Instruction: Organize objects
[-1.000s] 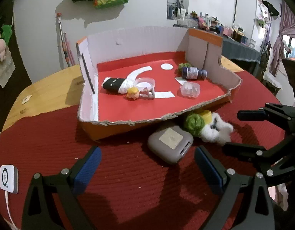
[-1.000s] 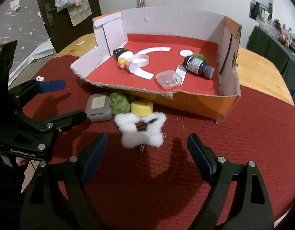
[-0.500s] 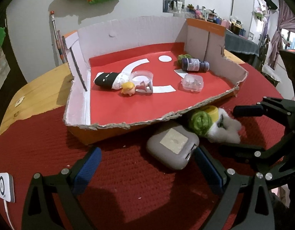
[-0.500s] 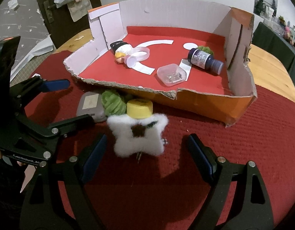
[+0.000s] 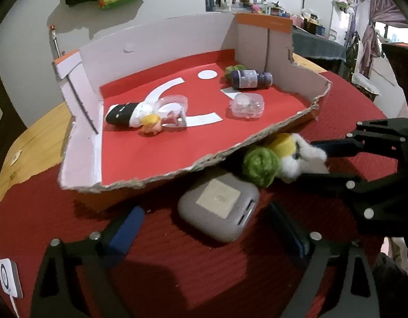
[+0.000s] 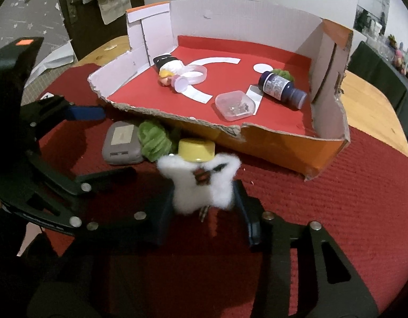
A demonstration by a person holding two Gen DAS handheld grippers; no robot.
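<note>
A white fluffy star toy (image 6: 204,185) lies on the red cloth in front of the cardboard box (image 6: 270,143). My right gripper (image 6: 204,212) has its pads close on both sides of the star, touching or nearly so. A yellow cap (image 6: 196,149), a green woolly ball (image 6: 153,140) and a grey case (image 6: 121,145) lie beside it. My left gripper (image 5: 204,228) is open around the grey case (image 5: 220,206). The star also shows in the left wrist view (image 5: 302,161).
The box holds a doll (image 5: 135,116), a clear round lid (image 5: 172,103), a clear tub (image 5: 247,104), a dark bottle (image 5: 250,79) and a green ball (image 5: 234,69). A white charger (image 5: 7,281) lies at the left on the red cloth (image 6: 350,198).
Both grippers moved forward. The right jaws narrowed from wide open to close around the white star. The left gripper came up around the grey case.
</note>
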